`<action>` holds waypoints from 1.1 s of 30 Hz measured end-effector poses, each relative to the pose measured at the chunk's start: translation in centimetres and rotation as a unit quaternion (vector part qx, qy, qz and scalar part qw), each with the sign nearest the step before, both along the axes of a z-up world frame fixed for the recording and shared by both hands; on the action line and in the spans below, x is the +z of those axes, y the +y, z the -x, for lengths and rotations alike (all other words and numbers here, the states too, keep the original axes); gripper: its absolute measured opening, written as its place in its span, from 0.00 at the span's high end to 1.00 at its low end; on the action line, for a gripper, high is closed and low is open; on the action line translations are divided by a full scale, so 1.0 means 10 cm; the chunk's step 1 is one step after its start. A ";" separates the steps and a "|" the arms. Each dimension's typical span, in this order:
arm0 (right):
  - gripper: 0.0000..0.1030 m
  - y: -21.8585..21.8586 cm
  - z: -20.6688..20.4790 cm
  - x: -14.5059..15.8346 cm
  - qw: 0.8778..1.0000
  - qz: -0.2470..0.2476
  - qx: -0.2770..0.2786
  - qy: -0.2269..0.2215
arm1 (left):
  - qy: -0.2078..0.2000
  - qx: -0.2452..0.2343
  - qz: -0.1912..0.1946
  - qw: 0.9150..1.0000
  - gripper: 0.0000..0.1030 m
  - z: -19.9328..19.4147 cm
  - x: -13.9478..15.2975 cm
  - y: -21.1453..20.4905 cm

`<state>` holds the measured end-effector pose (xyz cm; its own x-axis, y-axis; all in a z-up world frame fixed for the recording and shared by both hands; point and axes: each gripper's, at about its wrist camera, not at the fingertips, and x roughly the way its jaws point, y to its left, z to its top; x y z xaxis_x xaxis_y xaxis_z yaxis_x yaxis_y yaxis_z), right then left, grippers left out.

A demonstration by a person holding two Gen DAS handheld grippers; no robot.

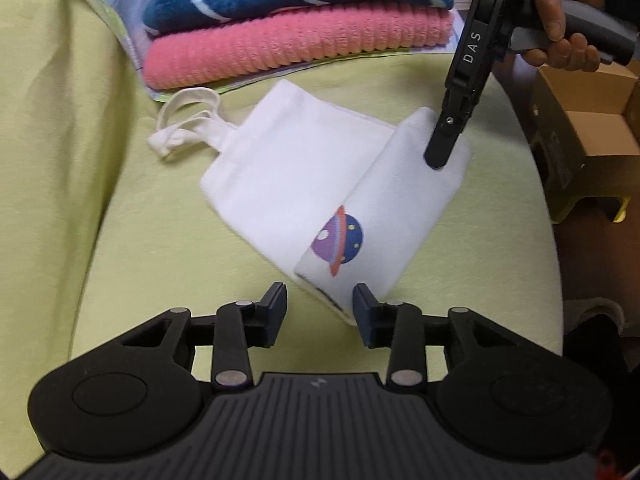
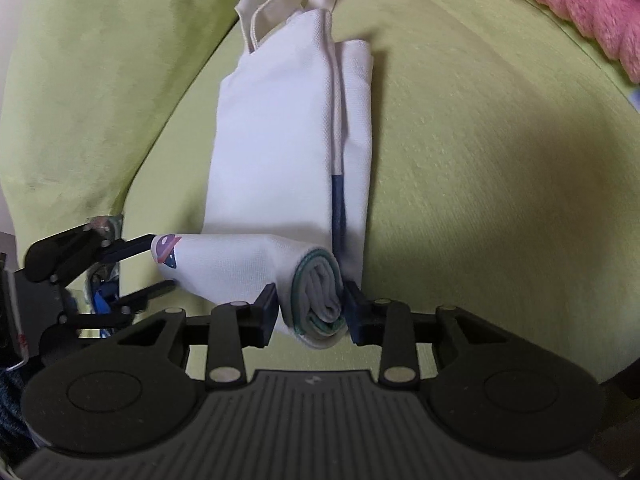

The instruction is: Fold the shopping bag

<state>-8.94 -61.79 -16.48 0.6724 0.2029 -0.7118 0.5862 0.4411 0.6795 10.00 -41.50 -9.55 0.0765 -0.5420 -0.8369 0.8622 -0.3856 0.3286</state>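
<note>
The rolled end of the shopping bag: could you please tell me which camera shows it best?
The right wrist view: the rolled end faces the camera between the right gripper, its spiral layers plain. The left wrist view shows the shopping bag from the side, so only the roll's outer surface and planet print appear.

Soft, even indoor light, no glare. The white bag casts a dim shadow to its right on the green cover. Fisheye bends the edges; the bag's near edges are slightly blurred.
</note>
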 end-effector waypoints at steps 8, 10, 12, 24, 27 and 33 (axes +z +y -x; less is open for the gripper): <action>0.72 0.03 0.05 -0.01 1.000 0.010 -0.017 -0.003 | -0.016 0.005 0.007 1.000 0.58 0.09 0.00 0.05; 0.72 0.03 0.02 -0.02 1.000 0.012 -0.019 -0.004 | -0.019 0.003 0.008 1.000 0.58 0.11 0.01 0.06; 0.72 0.02 0.00 -0.03 1.000 0.014 -0.021 -0.005 | -0.023 0.001 0.012 1.000 0.58 0.12 0.02 0.07; 0.72 0.00 -0.05 -0.07 0.999 0.014 -0.036 -0.014 | -0.026 -0.048 0.057 0.997 0.61 0.40 -0.05 0.10; 0.72 -0.02 -0.04 -0.08 0.999 0.010 -0.040 -0.015 | -0.034 -0.039 0.051 0.997 0.61 0.38 -0.20 0.00; 0.72 -0.03 -0.03 -0.10 0.998 0.007 -0.057 -0.017 | -0.005 -0.024 0.045 0.999 0.61 0.28 -0.32 -0.12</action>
